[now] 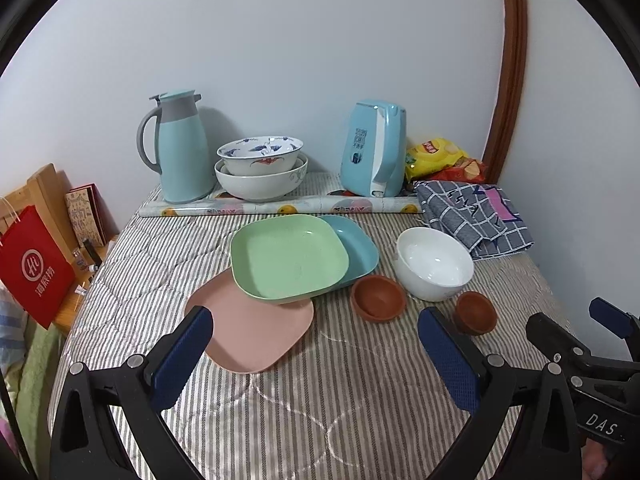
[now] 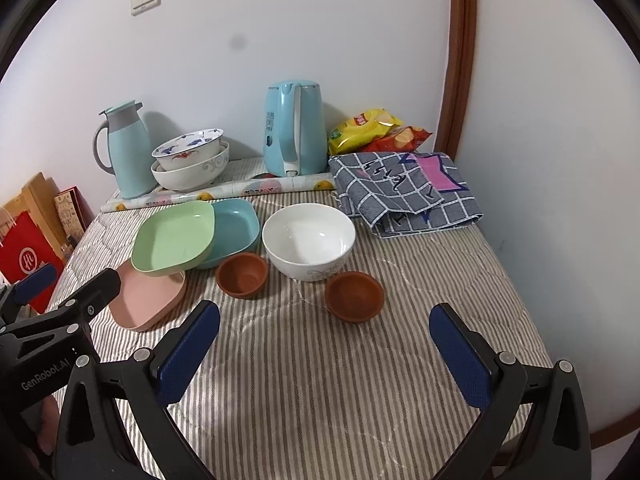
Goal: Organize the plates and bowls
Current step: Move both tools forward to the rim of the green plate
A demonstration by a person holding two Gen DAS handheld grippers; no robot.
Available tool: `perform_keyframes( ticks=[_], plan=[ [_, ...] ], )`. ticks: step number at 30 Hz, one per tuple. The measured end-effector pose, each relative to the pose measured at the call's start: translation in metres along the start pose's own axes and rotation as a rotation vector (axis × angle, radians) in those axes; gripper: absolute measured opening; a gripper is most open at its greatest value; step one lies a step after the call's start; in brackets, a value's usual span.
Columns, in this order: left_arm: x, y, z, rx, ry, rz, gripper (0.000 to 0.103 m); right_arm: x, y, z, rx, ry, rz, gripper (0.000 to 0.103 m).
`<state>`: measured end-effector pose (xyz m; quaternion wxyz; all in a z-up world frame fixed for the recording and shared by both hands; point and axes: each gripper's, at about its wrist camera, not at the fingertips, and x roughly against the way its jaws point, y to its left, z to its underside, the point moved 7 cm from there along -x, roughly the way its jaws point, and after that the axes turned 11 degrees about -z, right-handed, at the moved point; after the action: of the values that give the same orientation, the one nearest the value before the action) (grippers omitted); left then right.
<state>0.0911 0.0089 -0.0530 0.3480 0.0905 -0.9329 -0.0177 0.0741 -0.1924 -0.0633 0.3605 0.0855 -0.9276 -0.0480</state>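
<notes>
A striped quilted counter (image 2: 360,380) carries everything. Green plate (image 2: 173,236) overlaps the blue plate (image 2: 240,228) at its 3 o'clock and the pink plate (image 2: 148,300) at 7. The white bowl (image 2: 309,240) has brown cups (image 2: 242,275) (image 2: 354,295) at 8 and 5 o'clock. Left claw (image 1: 316,356) and right claw (image 2: 324,356) both gape wide, empty.

Green plate (image 1: 290,260) atop pink plate (image 1: 256,330)
</notes>
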Motion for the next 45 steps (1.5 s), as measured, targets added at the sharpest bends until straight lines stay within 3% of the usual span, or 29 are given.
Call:
perform_keyframes(
  ticks=[23,28,33,37,41,45],
  plan=[
    [-0.076,0.023,-0.025,0.025,0.088,-0.037,0.102,-0.076,0.018,-0.041,0.007,0.065,-0.088,0.101],
    [-0.097,0.032,-0.034,0.026,0.106,-0.044,0.098,-0.096,0.029,-0.053,0.015,0.088,-0.128,0.092],
    [-0.116,0.037,-0.038,0.027,0.125,-0.046,0.093,-0.123,0.045,-0.059,0.026,0.128,-0.175,0.075],
    [-0.132,0.040,-0.040,0.033,0.143,-0.053,0.087,-0.142,0.058,-0.061,0.054,0.154,-0.196,0.071],
    [-0.148,0.046,-0.041,0.048,0.161,-0.050,0.081,-0.160,0.070,-0.063,0.075,0.174,-0.207,0.057],
    [-0.164,0.050,-0.043,0.052,0.180,-0.046,0.077,-0.176,0.081,-0.064,0.090,0.195,-0.230,0.054]
  ],
)
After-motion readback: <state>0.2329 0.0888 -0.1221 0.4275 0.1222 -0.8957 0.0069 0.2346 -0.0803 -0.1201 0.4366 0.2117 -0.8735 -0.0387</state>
